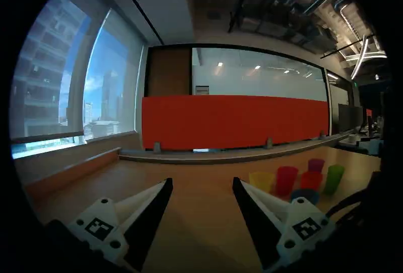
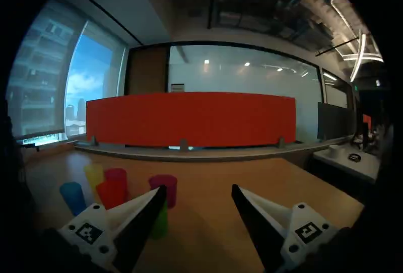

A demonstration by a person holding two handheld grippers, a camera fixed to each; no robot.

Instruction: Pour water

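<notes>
1. The left gripper (image 1: 202, 181) hovers over a wooden table (image 1: 201, 232) with its two fingers spread apart and only bare wood between them.
2. In the left gripper view, six plastic cups stand upright in a tight cluster on the table, to the right of the fingers. They are a yellow cup (image 1: 262, 180), a red cup (image 1: 286, 178), an orange cup (image 1: 311, 180), a green cup (image 1: 334, 177), a purple cup (image 1: 316, 164) at the back and a blue cup (image 1: 305, 195) at the front.
3. The cups are seen from the side, so their insides are hidden. I cannot tell whether any of them holds water.
4. The right gripper (image 2: 198, 188) also has its fingers wide apart and grips nothing.
5. In the right gripper view the same cluster sits to the left. The blue cup (image 2: 73, 196) is outermost, and the green cup (image 2: 160, 222) is partly hidden behind the left finger. The purple cup (image 2: 163, 188) stands just above that fingertip.
6. A red partition (image 1: 231, 122) runs along the far edge of the table, and a window (image 1: 101, 96) is on the left.
</notes>
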